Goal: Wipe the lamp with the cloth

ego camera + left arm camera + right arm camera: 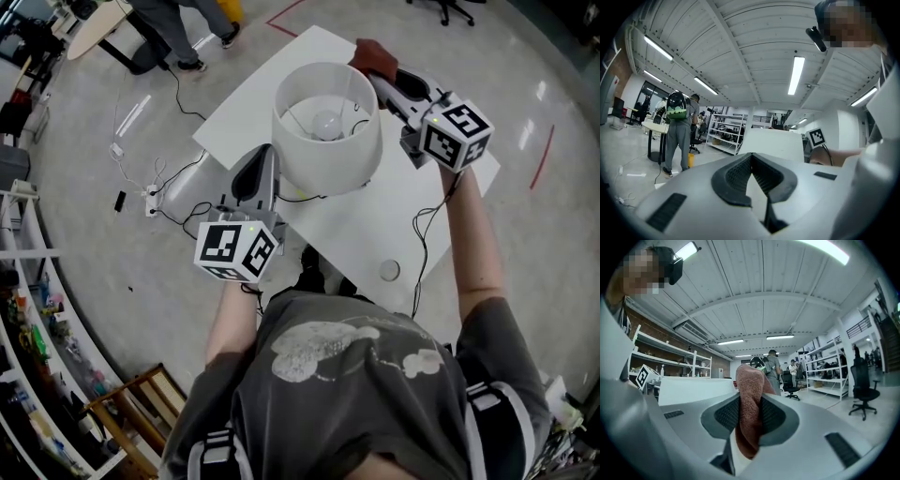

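A lamp with a white drum shade (326, 141) and a bare bulb (325, 124) stands on the white table (375, 234). My right gripper (380, 80) is at the shade's far right rim, shut on a reddish-brown cloth (373, 58). In the right gripper view the cloth (750, 413) hangs between the pads of that gripper (749, 399), with the shade (693, 389) to the left. My left gripper (266, 155) is at the shade's near left side, tips by its wall. Its jaws (751, 157) are shut with nothing seen between them, and the shade (773, 143) lies just beyond.
A small round disc (389, 271) lies on the table's near part, and a black cable (422, 234) runs over its edge. A power strip (150, 199) and cords lie on the floor to the left. A person (178, 33) stands at the back left. Shelves (28, 309) line the left.
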`<move>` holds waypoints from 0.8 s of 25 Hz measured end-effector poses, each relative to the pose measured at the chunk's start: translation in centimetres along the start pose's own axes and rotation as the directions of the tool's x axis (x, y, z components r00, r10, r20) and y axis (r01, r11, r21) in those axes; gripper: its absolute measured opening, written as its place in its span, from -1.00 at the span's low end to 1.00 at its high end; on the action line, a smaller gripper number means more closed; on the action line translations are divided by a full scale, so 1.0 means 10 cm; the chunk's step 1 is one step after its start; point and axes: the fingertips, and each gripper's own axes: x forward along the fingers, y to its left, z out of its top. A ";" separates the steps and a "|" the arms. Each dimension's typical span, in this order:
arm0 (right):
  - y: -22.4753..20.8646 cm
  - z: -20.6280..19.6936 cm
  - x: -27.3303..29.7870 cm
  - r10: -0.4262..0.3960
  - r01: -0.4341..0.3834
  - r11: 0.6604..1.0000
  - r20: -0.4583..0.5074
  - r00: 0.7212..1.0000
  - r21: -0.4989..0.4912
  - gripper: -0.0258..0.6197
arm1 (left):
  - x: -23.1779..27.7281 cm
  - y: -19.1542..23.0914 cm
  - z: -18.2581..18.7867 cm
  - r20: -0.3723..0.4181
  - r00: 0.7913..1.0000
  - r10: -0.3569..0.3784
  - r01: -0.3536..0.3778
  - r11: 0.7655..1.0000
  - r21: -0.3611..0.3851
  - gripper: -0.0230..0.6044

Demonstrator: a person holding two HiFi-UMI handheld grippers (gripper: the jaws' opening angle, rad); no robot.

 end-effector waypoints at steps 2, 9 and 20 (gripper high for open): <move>-0.03 -0.11 0.01 -0.002 0.002 1.000 -0.022 1.000 0.008 -0.62 | 0.01 0.02 -0.05 -0.009 1.000 0.000 0.000 1.000 -0.007 -0.91; -0.16 -0.64 -0.04 -0.051 0.059 0.995 -0.095 0.994 0.081 -0.62 | 0.01 0.06 -0.27 -0.046 0.999 0.005 -0.007 0.999 -0.033 -0.91; -0.23 -1.24 -0.39 -0.123 0.154 0.971 -0.171 0.978 0.182 -0.62 | -0.12 -0.01 -0.47 -0.065 0.998 0.015 -0.018 0.999 -0.049 -0.90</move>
